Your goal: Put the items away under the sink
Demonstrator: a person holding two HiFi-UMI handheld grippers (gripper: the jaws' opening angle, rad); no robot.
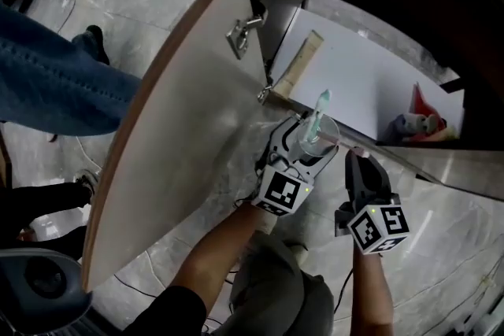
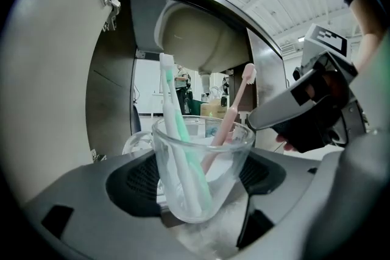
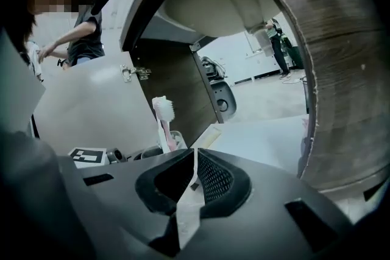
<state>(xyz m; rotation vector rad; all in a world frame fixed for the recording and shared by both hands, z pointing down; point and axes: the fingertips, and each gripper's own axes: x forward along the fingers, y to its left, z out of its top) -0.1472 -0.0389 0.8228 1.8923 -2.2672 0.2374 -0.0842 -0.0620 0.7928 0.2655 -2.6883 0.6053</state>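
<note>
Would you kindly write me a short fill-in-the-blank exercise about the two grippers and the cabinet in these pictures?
1. The left gripper is shut on a glass cup holding a green toothbrush and a ____ one.
2. The right gripper, its jaws together, holds ____.
3. The cabinet door stands ____.

Missing words: pink; nothing; open.

No text, label or number is legible — anywhere.

Glass cup (image 2: 228, 158), upright in left tool (image 2: 198, 192) — green toothbrush (image 2: 181, 131), pink toothbrush (image 2: 234, 109) inside
</note>
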